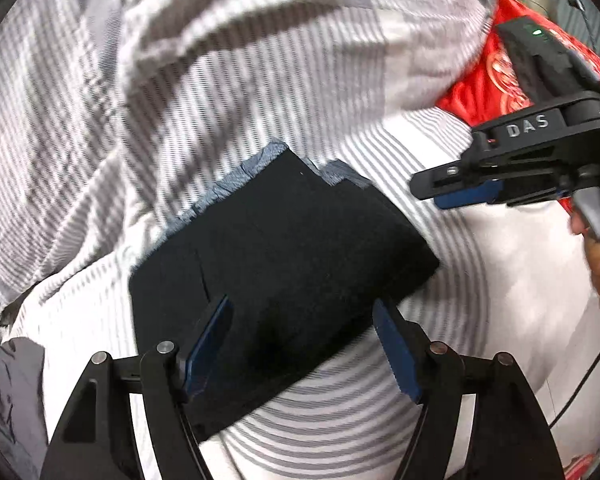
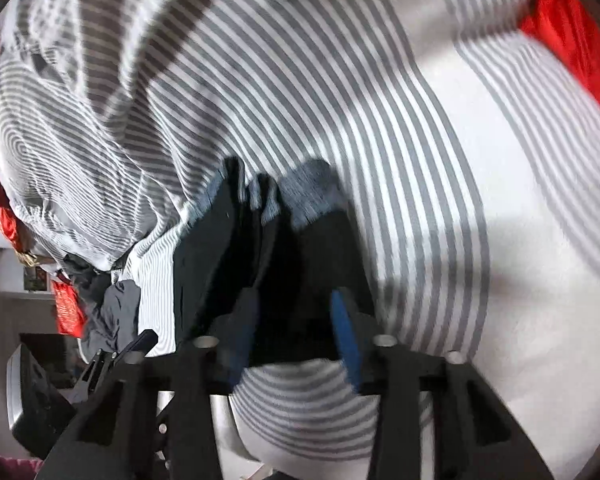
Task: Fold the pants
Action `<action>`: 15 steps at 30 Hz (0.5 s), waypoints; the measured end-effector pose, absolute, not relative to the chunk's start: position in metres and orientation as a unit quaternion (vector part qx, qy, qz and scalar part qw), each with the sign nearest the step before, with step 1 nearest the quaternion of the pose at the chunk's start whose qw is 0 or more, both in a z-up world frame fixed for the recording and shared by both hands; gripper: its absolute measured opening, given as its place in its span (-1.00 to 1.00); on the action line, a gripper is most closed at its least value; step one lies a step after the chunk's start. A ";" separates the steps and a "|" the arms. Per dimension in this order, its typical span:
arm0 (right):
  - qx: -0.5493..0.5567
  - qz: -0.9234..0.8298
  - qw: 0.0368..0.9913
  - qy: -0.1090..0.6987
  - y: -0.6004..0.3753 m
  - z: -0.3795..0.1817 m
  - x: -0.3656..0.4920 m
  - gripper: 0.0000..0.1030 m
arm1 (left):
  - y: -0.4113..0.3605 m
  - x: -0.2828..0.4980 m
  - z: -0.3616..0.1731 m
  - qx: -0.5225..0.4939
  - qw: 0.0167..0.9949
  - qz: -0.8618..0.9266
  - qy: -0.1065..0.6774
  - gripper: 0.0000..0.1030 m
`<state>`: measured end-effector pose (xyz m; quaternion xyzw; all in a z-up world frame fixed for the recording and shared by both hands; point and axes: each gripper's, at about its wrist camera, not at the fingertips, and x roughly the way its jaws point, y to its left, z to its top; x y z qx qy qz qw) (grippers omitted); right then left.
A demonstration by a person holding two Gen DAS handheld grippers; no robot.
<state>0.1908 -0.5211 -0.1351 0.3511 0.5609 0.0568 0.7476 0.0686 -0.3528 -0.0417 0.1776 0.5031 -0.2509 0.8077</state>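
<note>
The dark navy pants (image 1: 284, 264) lie folded into a compact rectangle on the striped bedsheet (image 1: 180, 80), with a lighter grey-blue inner edge showing along the far side. My left gripper (image 1: 302, 328) is open, its blue pads straddling the near part of the fold just above it. My right gripper (image 1: 432, 188) shows at the right of the left wrist view, off to the pants' right, jaws close together and holding nothing. In the right wrist view the pants (image 2: 268, 264) lie between the right gripper's fingers (image 2: 294, 320), which stand apart there.
A red satin pillow (image 1: 488, 76) lies at the far right of the bed. A grey garment (image 2: 116, 312) is bunched at the bed's left edge. The sheet is rumpled toward the far left. A cable (image 1: 580, 380) hangs at the right.
</note>
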 end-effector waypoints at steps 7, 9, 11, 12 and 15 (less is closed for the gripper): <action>0.346 0.095 0.740 0.569 -0.500 -0.136 0.227 -0.42 | -0.363 0.072 -0.043 0.169 0.806 -0.265 0.502 0.43; 0.328 0.108 0.734 0.585 -0.490 -0.138 0.242 -0.03 | -0.372 0.058 -0.046 0.183 0.800 -0.284 0.496 0.43; 0.311 0.115 0.733 0.594 -0.482 -0.142 0.255 0.19 | -0.378 0.048 -0.048 0.185 0.793 -0.295 0.499 0.43; 0.305 0.117 0.729 0.601 -0.480 -0.146 0.260 0.19 | -0.380 0.045 -0.050 0.183 0.791 -0.299 0.502 0.43; 0.313 0.135 0.708 0.618 -0.473 -0.161 0.270 0.13 | -0.378 0.038 -0.046 0.179 0.791 -0.303 0.501 0.43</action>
